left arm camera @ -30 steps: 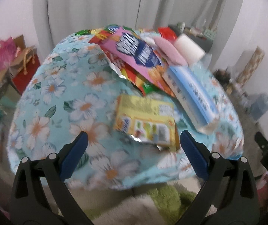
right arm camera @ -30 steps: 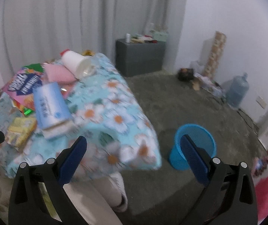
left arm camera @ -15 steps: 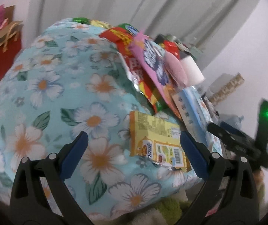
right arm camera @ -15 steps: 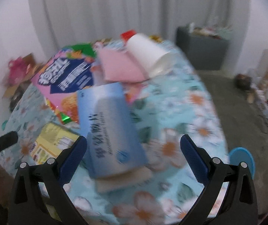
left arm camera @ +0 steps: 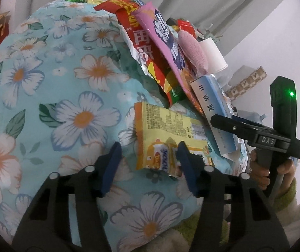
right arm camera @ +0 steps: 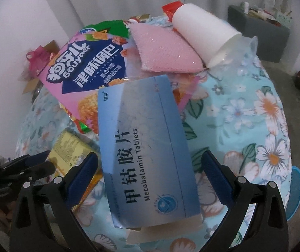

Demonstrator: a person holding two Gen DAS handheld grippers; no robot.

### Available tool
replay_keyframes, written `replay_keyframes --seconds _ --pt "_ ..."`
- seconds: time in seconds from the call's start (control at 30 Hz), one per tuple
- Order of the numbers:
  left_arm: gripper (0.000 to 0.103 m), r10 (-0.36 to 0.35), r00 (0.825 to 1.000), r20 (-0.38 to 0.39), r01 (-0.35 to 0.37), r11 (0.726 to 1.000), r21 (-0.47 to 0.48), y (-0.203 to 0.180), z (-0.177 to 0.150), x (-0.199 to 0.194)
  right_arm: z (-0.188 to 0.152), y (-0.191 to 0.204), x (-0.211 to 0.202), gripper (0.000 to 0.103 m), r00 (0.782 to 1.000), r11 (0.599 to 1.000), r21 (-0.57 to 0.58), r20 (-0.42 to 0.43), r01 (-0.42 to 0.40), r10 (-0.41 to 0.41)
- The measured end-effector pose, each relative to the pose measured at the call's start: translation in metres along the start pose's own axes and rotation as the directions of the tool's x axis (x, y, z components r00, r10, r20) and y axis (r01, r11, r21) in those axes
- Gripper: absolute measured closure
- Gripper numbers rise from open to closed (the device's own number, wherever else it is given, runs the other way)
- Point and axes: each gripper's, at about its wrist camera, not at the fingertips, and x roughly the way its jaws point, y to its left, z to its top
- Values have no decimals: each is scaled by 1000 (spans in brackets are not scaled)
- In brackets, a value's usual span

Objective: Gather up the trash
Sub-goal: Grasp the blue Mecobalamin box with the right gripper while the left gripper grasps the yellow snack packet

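Evidently light and crinkly, the yellow wrapper [left arm camera: 166, 138] lies near the table's [left arm camera: 51, 88] front edge; the left gripper [left arm camera: 147, 163], narrowed, straddles its near end. The stiff blue tablet box [right arm camera: 147, 153] sits between the right gripper's [right arm camera: 150, 174] wide-spread fingers at the same edge; take it across its long sides.

Home room: floral tablecloth [left arm camera: 45, 84], grey curtains [right arm camera: 108, 0], cabinet [right arm camera: 261, 40].

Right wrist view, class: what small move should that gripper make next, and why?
Probably close. The right gripper is open, its fingers standing either side of the blue tablet box, which lies flat on the floral cloth. Squeezing should secure it for lifting.
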Motion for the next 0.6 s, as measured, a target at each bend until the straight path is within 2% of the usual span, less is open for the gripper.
replay_keyframes --seconds 0.1,0.17,0.2,0.33,0.6 --pt "69 -24 999 -20 24 1000 0 -2 -1 4 2 3 4 17 1000 1000 -5 -19 4 -4" --pt "72 -30 999 -27 30 1000 -2 -4 -3 6 3 2 6 24 1000 1000 5 -28 6 -5" --pt "77 -31 999 -28 30 1000 -1 -4 -4 7 2 0 9 28 1000 1000 13 -29 3 -2" --pt "89 -45 999 -22 45 999 -13 -4 -4 5 -2 -3 4 29 1000 999 42 -14 -8 9" --pt "96 -46 999 19 45 999 20 -22 -4 -14 -16 -18 -34 29 998 996 83 66 -28 23"
